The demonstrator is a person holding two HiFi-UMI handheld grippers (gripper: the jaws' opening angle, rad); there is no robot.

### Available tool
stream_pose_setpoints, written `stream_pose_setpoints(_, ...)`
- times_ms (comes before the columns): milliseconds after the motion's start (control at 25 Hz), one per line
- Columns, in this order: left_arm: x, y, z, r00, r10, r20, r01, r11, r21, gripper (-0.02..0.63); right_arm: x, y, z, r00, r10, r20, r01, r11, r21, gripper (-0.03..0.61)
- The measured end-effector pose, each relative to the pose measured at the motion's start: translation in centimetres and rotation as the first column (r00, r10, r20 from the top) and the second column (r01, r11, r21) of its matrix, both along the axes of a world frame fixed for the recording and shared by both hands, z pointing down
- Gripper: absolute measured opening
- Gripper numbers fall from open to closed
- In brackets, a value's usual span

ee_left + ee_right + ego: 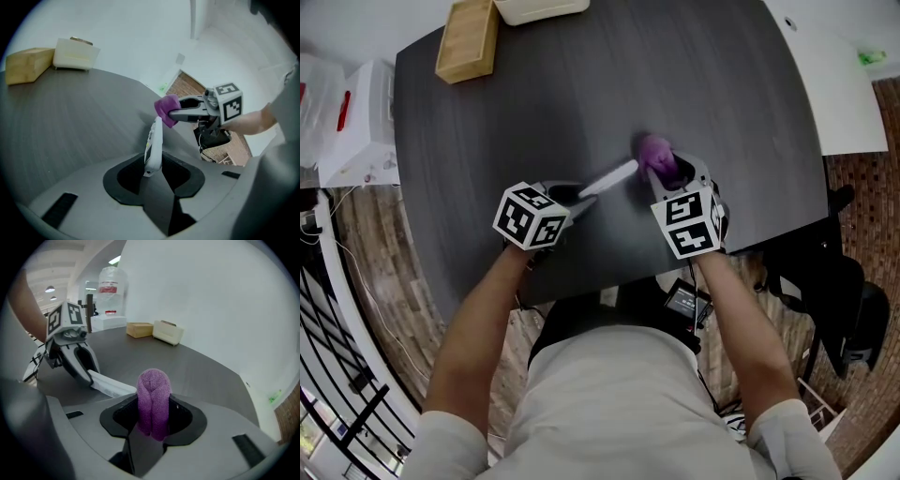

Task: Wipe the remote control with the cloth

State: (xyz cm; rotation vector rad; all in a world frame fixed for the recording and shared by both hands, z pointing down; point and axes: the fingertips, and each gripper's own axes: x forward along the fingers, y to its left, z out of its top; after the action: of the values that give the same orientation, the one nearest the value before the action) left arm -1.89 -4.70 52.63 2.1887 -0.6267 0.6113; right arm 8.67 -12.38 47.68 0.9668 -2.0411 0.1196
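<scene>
A slim white remote control (607,178) is held above the dark table, with my left gripper (573,195) shut on its near end. Seen from the left gripper view, the remote (153,146) stands on edge and points away from the jaws. My right gripper (667,174) is shut on a folded purple cloth (656,156), which bulges out past the jaws (153,400). The cloth (165,109) meets the remote's far tip. From the right gripper view, the remote (108,384) runs left from the cloth into the left gripper (83,367).
The dark round table (562,103) has a wooden block (469,39) and a cream box (536,9) at its far edge. A white cabinet with a clear jug (347,122) stands to the left. A black chair (853,300) is at the right.
</scene>
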Motion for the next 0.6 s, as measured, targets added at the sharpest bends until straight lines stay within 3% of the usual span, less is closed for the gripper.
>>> stream_pose_setpoints(120, -0.1, -0.2, 0.1, 0.999, 0.001, -0.039, -0.004, 0.997, -0.078, 0.115, -4.4, 2.3, -1.1, 0.991, -0.123, 0.056, 0.121, 0.992, 0.034, 0.163)
stream_pose_setpoints(280, -0.3, -0.5, 0.2, 0.996, 0.0, -0.09, -0.016, 0.983, -0.182, 0.113, -9.4, 5.6, 0.0, 0.955, -0.294, 0.036, 0.292, 0.955, 0.048, 0.163)
stream_pose_setpoints(600, -0.5, -0.7, 0.3, 0.995, -0.006, -0.098, -0.015, 0.977, -0.211, 0.101, -7.0, 2.9, 1.3, 0.974, -0.227, 0.008, 0.227, 0.973, 0.04, 0.163)
